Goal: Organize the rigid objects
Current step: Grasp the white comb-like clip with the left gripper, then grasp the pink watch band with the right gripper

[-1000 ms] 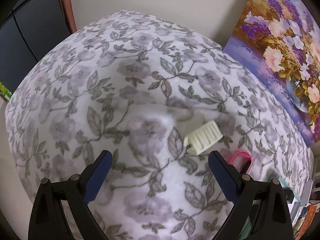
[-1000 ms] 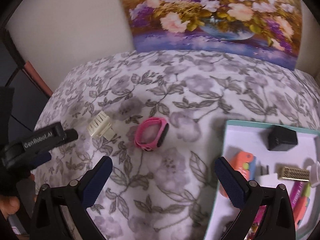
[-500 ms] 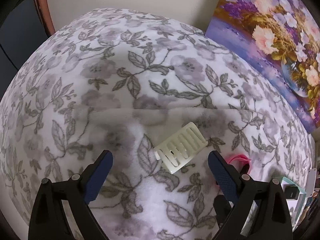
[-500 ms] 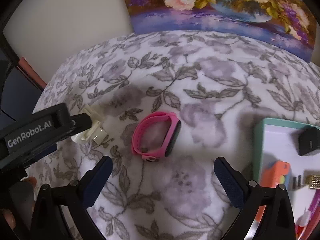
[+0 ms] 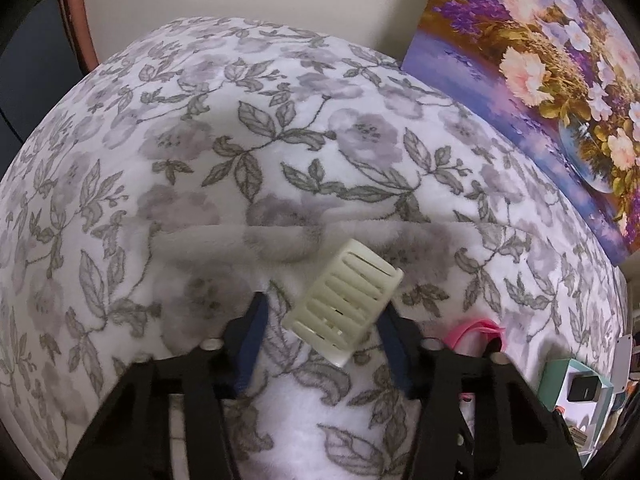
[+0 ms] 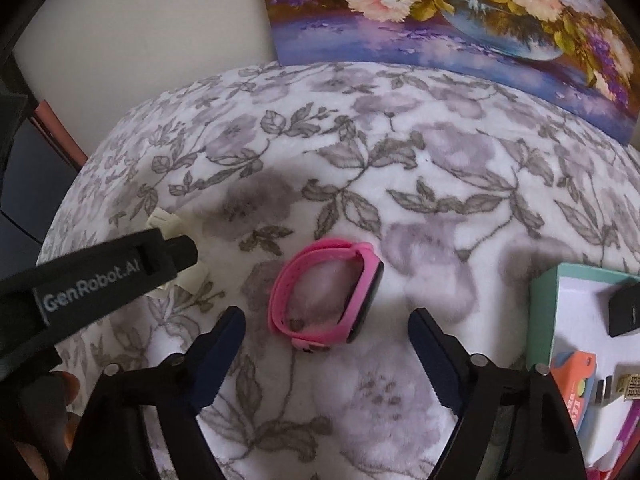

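A: Your left tool point(image 5: 322, 328) is angled steeply down over the floral blanket point(image 5: 280, 140), and its jaws are closing. The cream slotted plastic piece point(image 5: 346, 300) sits between them, lying tilted on the fabric. The pad on the picture's right looks to be at its edge; the other pad is clear of it, with blanket showing in the gap. So it is not clamped yet.

B: And your right tool point(image 6: 328, 344)?

A: Its jaws are also closing, but they stand wide apart. The pink wristband point(image 6: 326, 294) with the dark face lies on the blanket just ahead of the fingertips, roughly centred between them. Neither pad touches it.

B: Can you see one tool from the other camera?

A: Yes. From the right wrist view, your left tool point(image 6: 176, 252) comes in from the picture's left edge, over the cream piece, which peeks out above and below it. The wristband is near that piece but apart from it.

B: What else is around?

A: A teal-rimmed tray point(image 6: 540, 308) at the right, holding a black box point(image 6: 626, 308), an orange item point(image 6: 576, 384) and small bits I cannot make out. A flower painting point(image 6: 460, 12) leans against the wall behind the blanket.
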